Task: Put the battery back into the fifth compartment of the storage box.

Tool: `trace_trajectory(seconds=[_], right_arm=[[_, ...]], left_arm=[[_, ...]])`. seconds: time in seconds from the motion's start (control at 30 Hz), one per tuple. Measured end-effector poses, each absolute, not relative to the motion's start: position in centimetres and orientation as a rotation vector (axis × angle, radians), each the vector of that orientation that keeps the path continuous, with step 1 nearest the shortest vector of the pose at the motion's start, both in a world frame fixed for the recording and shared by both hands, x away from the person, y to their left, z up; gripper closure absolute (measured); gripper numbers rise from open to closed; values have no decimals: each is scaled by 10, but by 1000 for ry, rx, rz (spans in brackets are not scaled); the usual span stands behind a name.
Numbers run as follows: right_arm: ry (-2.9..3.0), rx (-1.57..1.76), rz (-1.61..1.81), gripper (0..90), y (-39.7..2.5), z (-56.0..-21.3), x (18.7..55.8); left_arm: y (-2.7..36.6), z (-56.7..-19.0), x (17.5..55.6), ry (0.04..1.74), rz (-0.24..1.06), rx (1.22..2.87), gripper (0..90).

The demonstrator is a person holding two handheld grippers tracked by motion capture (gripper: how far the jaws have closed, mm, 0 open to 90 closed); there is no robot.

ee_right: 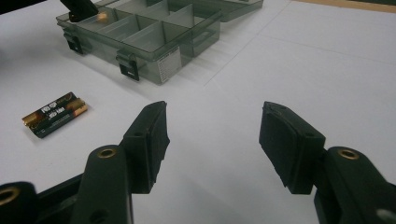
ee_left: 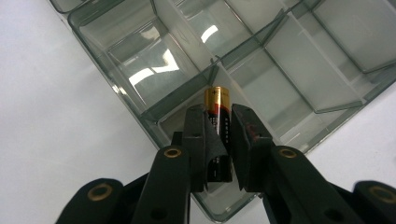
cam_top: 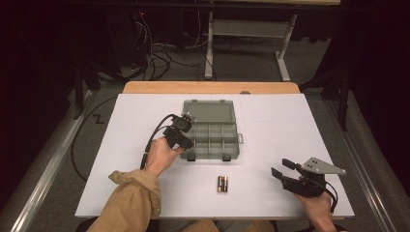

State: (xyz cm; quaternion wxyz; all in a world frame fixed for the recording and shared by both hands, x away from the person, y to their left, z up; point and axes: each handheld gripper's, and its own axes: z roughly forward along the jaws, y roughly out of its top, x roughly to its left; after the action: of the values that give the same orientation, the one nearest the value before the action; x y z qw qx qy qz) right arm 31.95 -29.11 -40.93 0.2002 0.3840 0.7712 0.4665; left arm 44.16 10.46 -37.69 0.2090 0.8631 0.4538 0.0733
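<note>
The left gripper (ee_left: 218,140) is clamped on 1 battery (ee_left: 217,122), gold end pointing away from the hand, black body between the pads. In the left gripper view the battery hangs over the near corner compartment of the box (ee_left: 140,56), just above a divider wall; whether it touches the floor of that compartment I cannot tell. In the high view this gripper (cam_top: 180,134) sits at the box's (cam_top: 212,137) 9 o'clock edge, held by the left hand (cam_top: 159,157).

The right gripper (ee_right: 212,140) has its jaws spread wide with nothing between them, above bare table (ee_right: 327,60). In the high view it (cam_top: 285,171) is near the table's (cam_top: 290,121) 4 o'clock corner, well apart from the box.

The box is clear grey plastic, lid (cam_top: 209,111) folded back flat toward 12 o'clock, with 2 latches (ee_right: 127,67) on its near wall. The compartments that can be seen hold nothing.

2 more batteries (cam_top: 222,184) lie side by side, touching, on the table at 6 o'clock from the box, between the 2 hands. In the right gripper view they (ee_right: 55,113) are at 10 o'clock from the jaws.
</note>
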Motion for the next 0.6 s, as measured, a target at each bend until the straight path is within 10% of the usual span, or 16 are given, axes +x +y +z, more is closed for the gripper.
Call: trace_trajectory(seconds=[0.6], right_arm=[[2141,1077,1309,438,-293,-408,319]], left_arm=[[106,-364,427,1205,273,2387,596]])
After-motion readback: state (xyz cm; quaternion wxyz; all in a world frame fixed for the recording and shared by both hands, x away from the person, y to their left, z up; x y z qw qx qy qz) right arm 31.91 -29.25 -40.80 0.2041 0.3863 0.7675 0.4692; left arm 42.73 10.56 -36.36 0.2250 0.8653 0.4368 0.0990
